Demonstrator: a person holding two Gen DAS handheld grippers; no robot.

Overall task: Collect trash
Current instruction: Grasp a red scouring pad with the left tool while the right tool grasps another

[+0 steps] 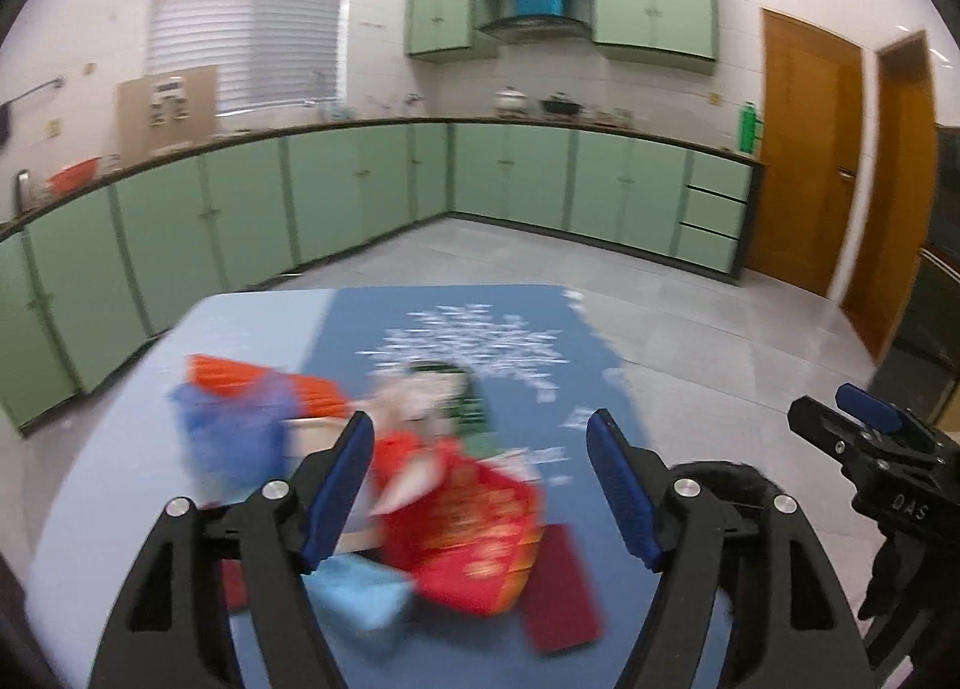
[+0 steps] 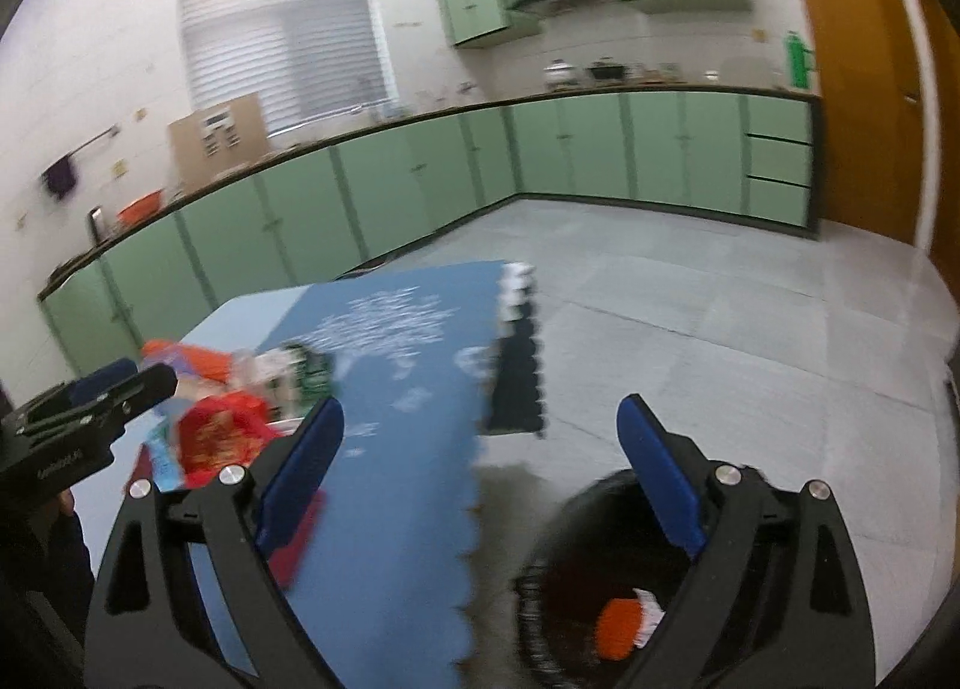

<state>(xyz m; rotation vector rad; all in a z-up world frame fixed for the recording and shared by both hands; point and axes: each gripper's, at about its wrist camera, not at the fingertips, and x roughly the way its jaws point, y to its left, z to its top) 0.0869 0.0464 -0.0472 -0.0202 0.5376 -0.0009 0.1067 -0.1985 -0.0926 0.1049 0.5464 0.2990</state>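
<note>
Red wrappers and boxes sit in a messy pile [image 1: 456,515] on the counter [image 1: 120,449], on top of a blue cloth [image 1: 480,329] with white snowflakes. The pile is the trash to pick up. It has a big red packet [image 1: 474,527], a dark red flat box [image 1: 561,587], a light blue pack [image 1: 360,593], an orange box [image 1: 240,374], a blue crinkly bag [image 1: 234,425] and a green pack [image 1: 468,389]. They touch and lie over each other. The picture is blurry, so I cannot read any of them.

The left claw [image 1: 480,485] hangs right over the pile. Its two blue pads [image 1: 336,491] are spread wide and nothing is between them. I think it is wide like that so it can fit around the fat red packet.

The right claw [image 2: 480,473] is off the side of the counter, over the floor [image 2: 720,329]. It is spread wide too, and holds nothing. Just under it is a black trash bin [image 2: 552,569], standing on the floor close by the counter edge. Something orange and white [image 2: 624,623] lies in the bin. I think the bin stands there so trash only has a short trip from the pile. The right claw being over it, with nothing in it, fits with dropping things in.

Most of the trash is not in the bin yet. The next job looks like closing the left claw on one piece. The pieces are slippery and stacked, so one could slide away or bring another along.
</note>
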